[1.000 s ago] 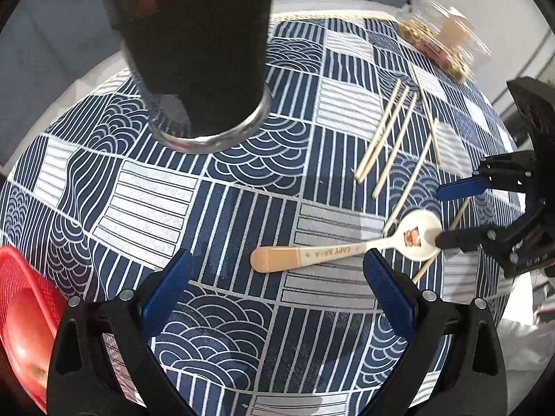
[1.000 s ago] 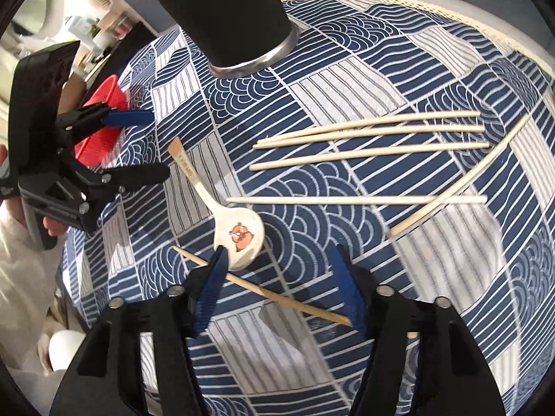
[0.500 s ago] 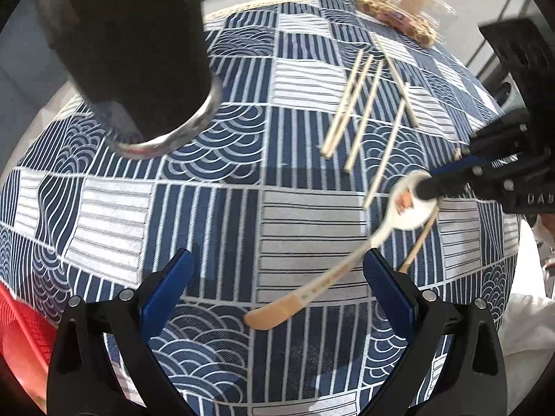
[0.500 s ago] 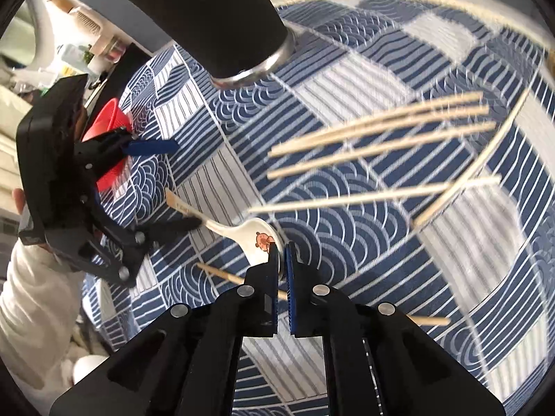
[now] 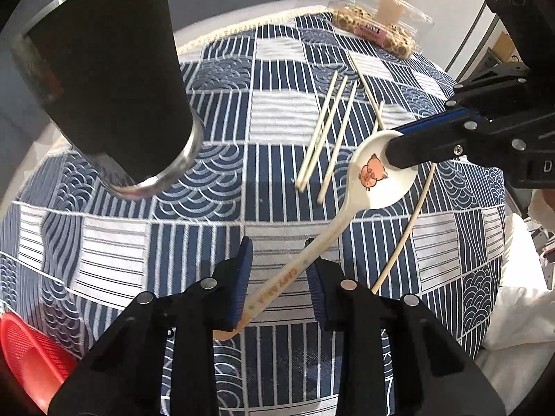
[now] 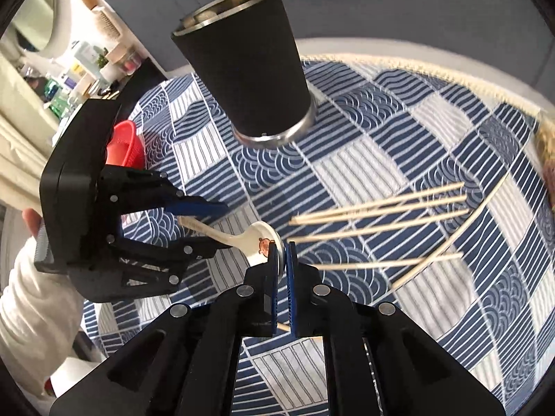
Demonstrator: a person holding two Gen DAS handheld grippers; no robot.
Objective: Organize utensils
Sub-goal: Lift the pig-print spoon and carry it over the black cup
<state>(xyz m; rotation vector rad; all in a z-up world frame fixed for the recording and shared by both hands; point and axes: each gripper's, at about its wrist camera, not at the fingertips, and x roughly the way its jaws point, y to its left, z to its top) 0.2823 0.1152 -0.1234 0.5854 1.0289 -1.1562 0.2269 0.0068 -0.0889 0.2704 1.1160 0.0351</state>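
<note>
A white ceramic spoon [image 5: 378, 176] with a cartoon animal in its bowl hangs tilted above the blue patterned tablecloth [image 5: 284, 121]. My right gripper [image 5: 395, 142] is shut on the bowl's rim; in the right wrist view its pads [image 6: 291, 277] pinch the spoon [image 6: 239, 239] edge. My left gripper [image 5: 277, 253] has its jaws closing on the handle. The handle lies slantwise between the blue pads and touches both. Several wooden chopsticks [image 5: 329, 131] lie loose on the cloth, also seen as chopsticks [image 6: 378, 208] from the right. A black metal-rimmed cup [image 5: 114, 79] stands upright behind.
A red basket [image 5: 24, 357] sits at the near left table edge. A clear snack box [image 5: 381, 24] lies at the far edge. One chopstick [image 5: 406, 228] lies under the raised spoon. A hand and white sleeve [image 6: 31, 277] hold the left gripper [image 6: 225, 225].
The right gripper shut on the spoon's bowl rim and lifted it off the cloth. The left jaws, wide before, have come in on the handle.
</note>
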